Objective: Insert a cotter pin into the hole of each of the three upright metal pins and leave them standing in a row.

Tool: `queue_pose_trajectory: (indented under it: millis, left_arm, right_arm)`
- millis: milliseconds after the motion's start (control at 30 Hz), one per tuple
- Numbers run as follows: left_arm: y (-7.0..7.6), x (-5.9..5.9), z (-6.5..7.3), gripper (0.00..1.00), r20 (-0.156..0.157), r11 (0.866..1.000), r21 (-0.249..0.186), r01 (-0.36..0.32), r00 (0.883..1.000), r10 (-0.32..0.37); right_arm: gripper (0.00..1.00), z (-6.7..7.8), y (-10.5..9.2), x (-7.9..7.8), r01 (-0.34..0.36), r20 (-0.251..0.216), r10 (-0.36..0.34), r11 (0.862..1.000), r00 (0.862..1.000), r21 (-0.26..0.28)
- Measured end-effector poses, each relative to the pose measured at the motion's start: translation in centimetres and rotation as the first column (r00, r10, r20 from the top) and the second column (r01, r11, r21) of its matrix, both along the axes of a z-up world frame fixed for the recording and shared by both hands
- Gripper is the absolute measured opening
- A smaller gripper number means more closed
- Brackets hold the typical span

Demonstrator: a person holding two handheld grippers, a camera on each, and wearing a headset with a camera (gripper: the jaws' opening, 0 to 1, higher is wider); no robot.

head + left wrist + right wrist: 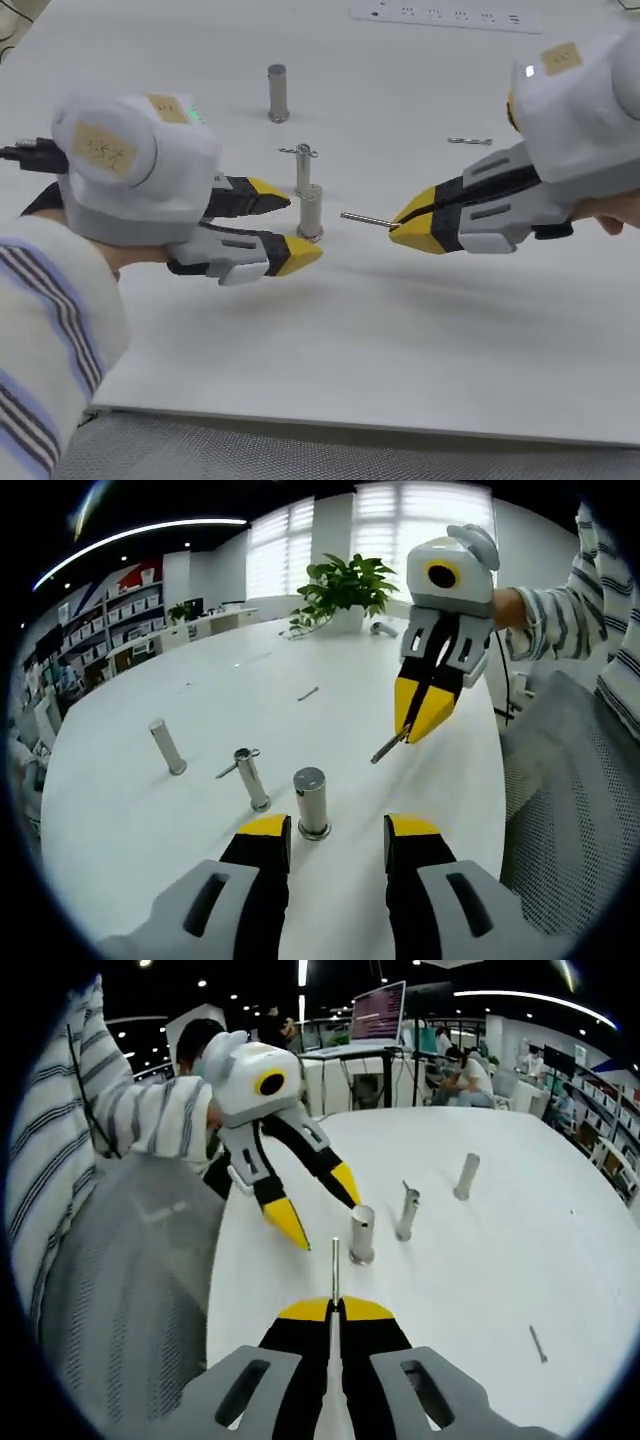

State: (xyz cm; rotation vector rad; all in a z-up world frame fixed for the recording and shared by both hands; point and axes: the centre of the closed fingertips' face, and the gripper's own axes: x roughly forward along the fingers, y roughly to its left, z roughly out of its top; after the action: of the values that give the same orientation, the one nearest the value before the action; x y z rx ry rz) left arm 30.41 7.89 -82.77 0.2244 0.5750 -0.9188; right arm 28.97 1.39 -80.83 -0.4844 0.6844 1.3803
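**Cotter pin lined up on the near pin, not yet in**

The white workbench [330, 330] carries three upright metal pins in a line running away from the person. The left gripper [290, 222] has its jaws wide, one on each side of the near metal pin [311, 212] without touching it. The right gripper [405, 225] has its jaws clamped together on a cotter pin [365, 219], whose free end points at that metal pin and stops just short of it. The middle metal pin [303, 168] already has a fitted cotter pin [298, 152] through its top. The far metal pin [277, 92] is bare. A spare cotter pin [470, 141] lies flat, well apart to the right.

As I judge it, the metal pins are stiff, smooth and fairly heavy for their size, and on their narrow feet they will tip at a sideways push. The left jaws should take the shaft low, below the hole. The cotter pin is thin, light and slippery wire. Gripping it by one end leaves the rest free to thread.

The right gripper view looks straight along the cotter pin and puts it slightly left of the near pin. The head view gives the sideways gap. No view resolves the hole itself.
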Motion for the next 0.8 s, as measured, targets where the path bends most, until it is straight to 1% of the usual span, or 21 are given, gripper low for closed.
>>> queue_pose_trajectory:
  millis: [100,167,267,367,433,500,533,567,633,767,800]
  left_arm:
    - [0.0,0.5,-0.6,0.36,-0.005,1.000,-0.003,-0.007,1.000,0.007]
    - [-0.2,0.9,-0.9,0.35,-0.003,1.000,-0.009,-0.015,1.000,0.015]
    - [-0.4,1.2,-1.3,0.33,-0.001,1.000,-0.005,-0.011,1.000,0.011]
    - [-0.5,1.6,-1.5,0.32,0.012,1.000,-0.016,-0.013,1.000,0.013]
    - [-0.7,1.9,-1.7,0.30,0.008,0.999,-0.027,-0.018,1.000,0.018]
    - [-0.8,2.2,-2.0,0.25,0.017,1.000,-0.019,-0.018,1.000,0.018]
    - [-0.8,2.3,-2.2,0.24,0.023,1.000,-0.007,-0.010,1.000,0.011]
    - [-0.8,2.3,-2.2,0.24,0.023,1.000,-0.005,-0.006,1.000,0.006]
    - [-1.0,2.2,-2.3,0.24,0.019,1.000,-0.011,0.005,1.000,-0.005]
    - [-1.4,2.4,-2.2,0.21,0.034,1.000,-0.019,0.007,0.999,-0.007]
    - [-1.4,2.4,-2.2,0.20,0.031,1.000,-0.024,0.004,1.000,-0.003]
  right_arm:
    - [0.03,-0.2,0.1,0.3,0.015,0.000,-0.015,1.000,1.000,-0.013]
    - [0.03,-0.4,0.2,0.4,0.022,-0.003,-0.022,1.000,1.000,-0.017]
    - [0.03,-0.5,0.3,0.6,0.034,-0.004,-0.034,0.999,0.999,-0.023]
    - [0.03,-0.7,0.5,0.9,0.046,-0.008,-0.046,0.998,0.999,-0.030]
    - [0.03,-0.7,0.6,0.9,0.058,-0.013,-0.059,0.998,0.998,-0.036]
    - [0.03,-0.7,0.7,1.0,0.064,-0.014,-0.065,0.997,0.998,-0.037]
    - [0.03,-0.7,0.8,1.0,0.066,-0.016,-0.067,0.997,0.998,-0.038]
    - [0.03,-0.7,0.8,1.1,0.068,-0.016,-0.069,0.997,0.998,-0.039]
    - [0.03,-0.6,1.0,1.1,0.067,-0.017,-0.068,0.997,0.998,-0.039]
    - [0.03,-0.7,1.2,1.4,0.067,-0.018,-0.067,0.997,0.998,-0.042]
    - [0.03,-0.7,1.2,1.4,0.067,-0.019,-0.068,0.997,0.998,-0.043]
